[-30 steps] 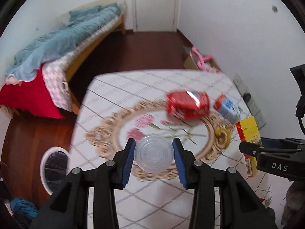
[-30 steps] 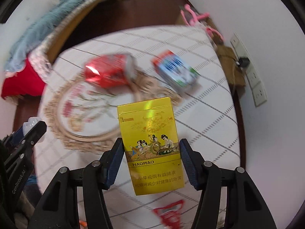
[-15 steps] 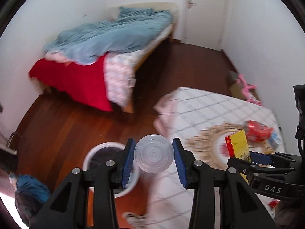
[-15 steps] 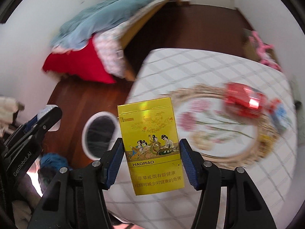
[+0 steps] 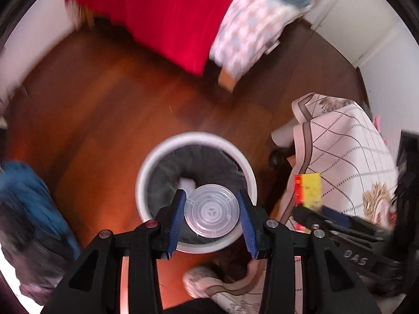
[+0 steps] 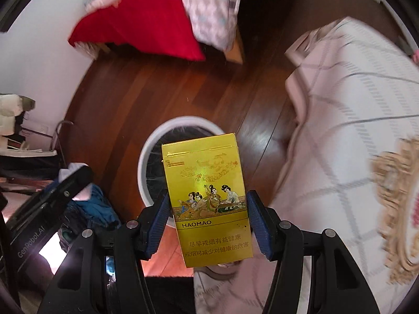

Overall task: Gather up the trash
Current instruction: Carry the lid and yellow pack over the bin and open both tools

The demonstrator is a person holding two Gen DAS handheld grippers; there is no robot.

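Note:
My left gripper (image 5: 211, 210) is shut on a clear round plastic lid (image 5: 211, 210) and holds it above the white trash bin (image 5: 146, 172), which has a dark liner and stands on the wood floor. My right gripper (image 6: 207, 209) is shut on a yellow HAOMAO cigarette pack (image 6: 205, 198), held upright above and just right of the same bin (image 6: 146, 154). The pack also shows in the left wrist view (image 5: 310, 189), with the right gripper (image 5: 340, 222) beside it.
The table with its checked cloth (image 5: 348, 157) stands right of the bin, also in the right wrist view (image 6: 353, 130). A bed with a red cover (image 5: 172, 21) lies beyond. Blue clothing (image 5: 26, 201) is heaped on the floor at left. A slipper (image 5: 201, 282) is near the bin.
Both grippers have swung left off the table and tipped downward; the bin now lies directly below the lid and close under the pack. Both still hold their items.

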